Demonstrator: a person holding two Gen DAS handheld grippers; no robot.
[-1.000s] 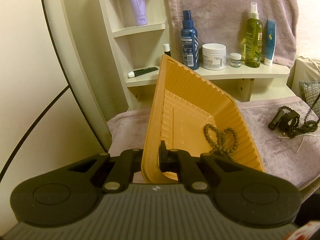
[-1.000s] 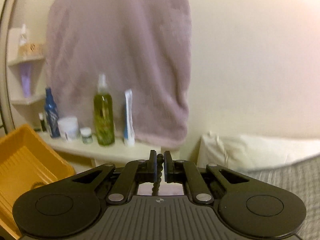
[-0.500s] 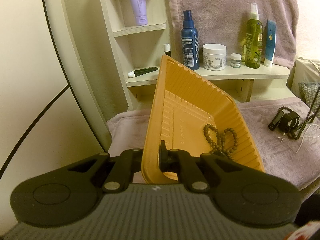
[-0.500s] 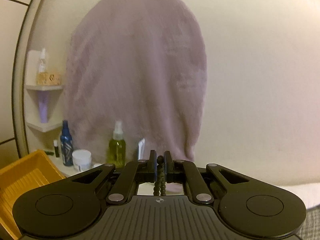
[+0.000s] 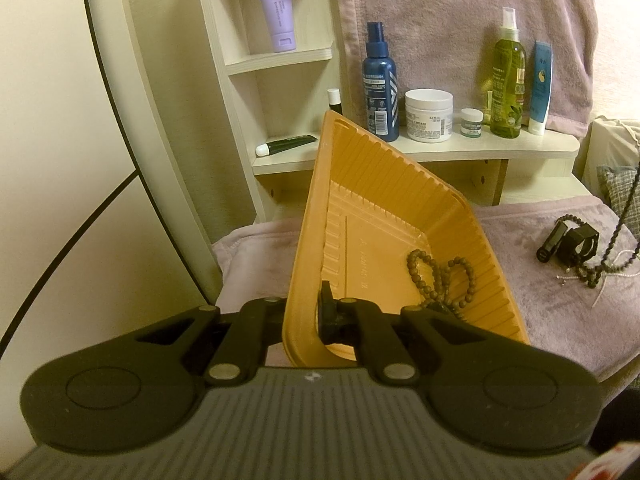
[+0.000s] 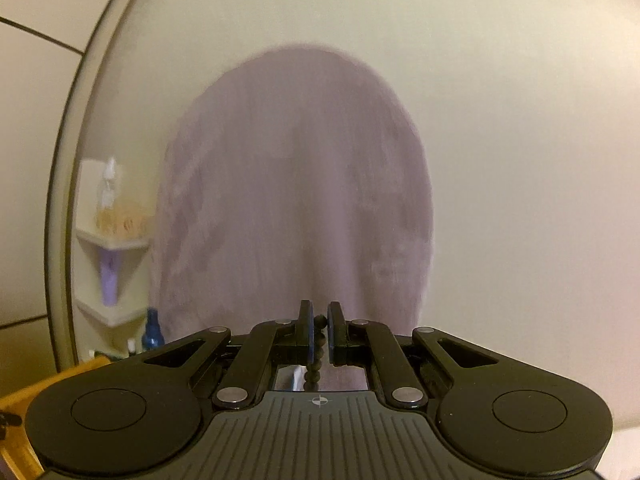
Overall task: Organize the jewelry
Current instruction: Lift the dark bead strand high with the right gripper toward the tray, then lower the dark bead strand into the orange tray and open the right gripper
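Note:
My left gripper point(image 5: 305, 312) is shut on the near rim of an orange plastic tray point(image 5: 360, 200), which it holds tilted above the lilac blanket point(image 5: 520, 248). A brown bead bracelet point(image 5: 438, 276) lies in the tray's low corner. My right gripper point(image 6: 319, 334) is shut on a dark bead necklace point(image 6: 315, 356) that hangs down between its pads. In the left wrist view that necklace strand point(image 5: 624, 220) rises at the right edge, its lower end still among the tangle point(image 5: 596, 274) on the blanket. A black watch point(image 5: 568, 238) lies beside it.
Behind the tray a cream shelf point(image 5: 460, 148) holds a blue spray bottle point(image 5: 380, 88), a white jar point(image 5: 429, 116), a green bottle point(image 5: 508, 88) and a blue tube point(image 5: 540, 88). A lilac towel point(image 6: 296, 200) hangs on the wall. A corner of the tray point(image 6: 24, 408) shows lower left in the right wrist view.
My right gripper has risen with the necklace; the bottles and shelf have dropped out of its view. On the blanket the necklace strand is pulled up taut. The left gripper and tray have not moved.

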